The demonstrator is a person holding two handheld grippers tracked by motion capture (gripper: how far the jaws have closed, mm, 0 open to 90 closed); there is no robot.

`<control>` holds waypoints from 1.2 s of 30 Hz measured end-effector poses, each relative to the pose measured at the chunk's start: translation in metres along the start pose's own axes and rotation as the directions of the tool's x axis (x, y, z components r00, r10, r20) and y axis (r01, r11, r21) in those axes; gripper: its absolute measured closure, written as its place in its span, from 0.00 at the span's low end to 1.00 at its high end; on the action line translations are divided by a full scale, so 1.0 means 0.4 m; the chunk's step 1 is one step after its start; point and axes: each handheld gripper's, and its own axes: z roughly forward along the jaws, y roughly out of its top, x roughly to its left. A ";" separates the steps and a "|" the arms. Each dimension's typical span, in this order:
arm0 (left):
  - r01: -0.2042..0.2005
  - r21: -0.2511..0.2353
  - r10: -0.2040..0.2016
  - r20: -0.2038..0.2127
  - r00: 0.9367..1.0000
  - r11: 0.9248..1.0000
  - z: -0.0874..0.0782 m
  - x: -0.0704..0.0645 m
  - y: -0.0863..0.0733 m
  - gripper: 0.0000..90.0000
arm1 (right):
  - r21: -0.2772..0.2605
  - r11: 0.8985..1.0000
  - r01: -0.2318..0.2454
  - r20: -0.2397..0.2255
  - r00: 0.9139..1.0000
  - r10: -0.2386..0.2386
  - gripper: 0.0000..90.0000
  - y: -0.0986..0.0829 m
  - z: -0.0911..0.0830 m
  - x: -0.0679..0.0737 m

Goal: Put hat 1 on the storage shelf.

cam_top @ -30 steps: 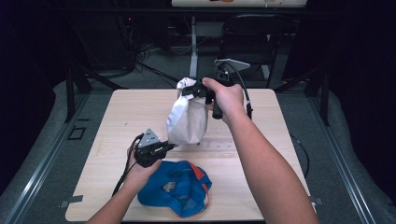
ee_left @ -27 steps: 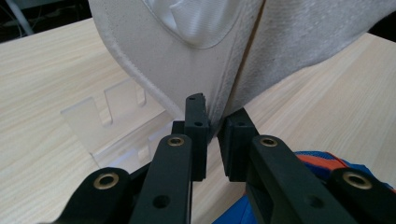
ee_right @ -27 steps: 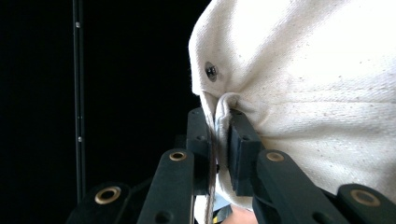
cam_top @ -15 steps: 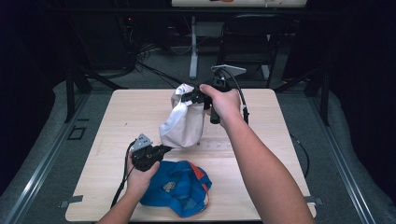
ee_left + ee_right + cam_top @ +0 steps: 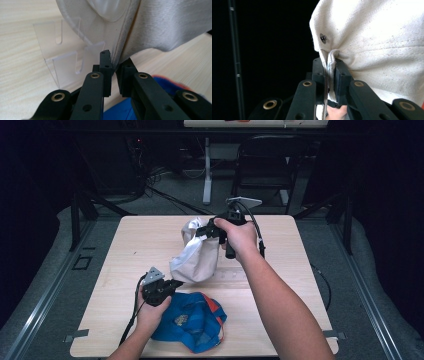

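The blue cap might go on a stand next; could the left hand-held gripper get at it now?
Probably not yet: the left hand-held gripper is pinching the white cap. The blue cap lies uncovered right beside it.

Nothing readable anywhere from where I'm sitting, no labels, brands or numbers. The blue cap has some kind of patch on the front but it's way too small and blurry in the high view to make out any letters. The white cap just shows plain fabric and a small metal eyelet up close, no print on it.
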 end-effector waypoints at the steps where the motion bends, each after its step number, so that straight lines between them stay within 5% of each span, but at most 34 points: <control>1: 0.007 -0.011 -0.007 -0.004 1.000 1.000 0.001 0.000 -0.003 0.94 | -0.001 1.000 0.001 0.011 1.000 -0.001 0.91 0.001 0.001 -0.004; 8: -0.004 -0.011 0.004 -0.016 1.000 1.000 0.000 -0.003 -0.002 0.92 | -0.012 1.000 -0.019 0.010 1.000 0.019 0.91 0.006 -0.006 -0.041; 13: -0.015 -0.004 0.015 -0.018 1.000 1.000 -0.019 -0.012 0.003 0.80 | -0.025 0.999 0.032 0.022 0.999 -0.032 0.77 0.006 -0.024 -0.047; 24: -0.075 0.017 0.076 -0.055 0.996 0.997 -0.101 -0.022 -0.004 0.67 | -0.061 0.989 0.136 0.060 0.989 -0.132 0.67 -0.026 -0.091 -0.042; 33: -0.065 0.049 0.070 -0.112 0.991 0.997 -0.175 0.008 -0.036 0.65 | -0.117 0.957 0.265 0.105 0.962 -0.254 0.65 -0.115 -0.164 -0.087; 35: -0.041 0.053 0.047 -0.125 0.991 0.998 -0.190 0.019 -0.046 0.65 | -0.148 0.938 0.313 0.119 0.947 -0.297 0.60 -0.146 -0.176 -0.120; 36: -0.041 0.053 0.047 -0.125 0.991 0.998 -0.190 0.019 -0.046 0.64 | -0.148 0.938 0.313 0.119 0.947 -0.297 0.60 -0.146 -0.176 -0.120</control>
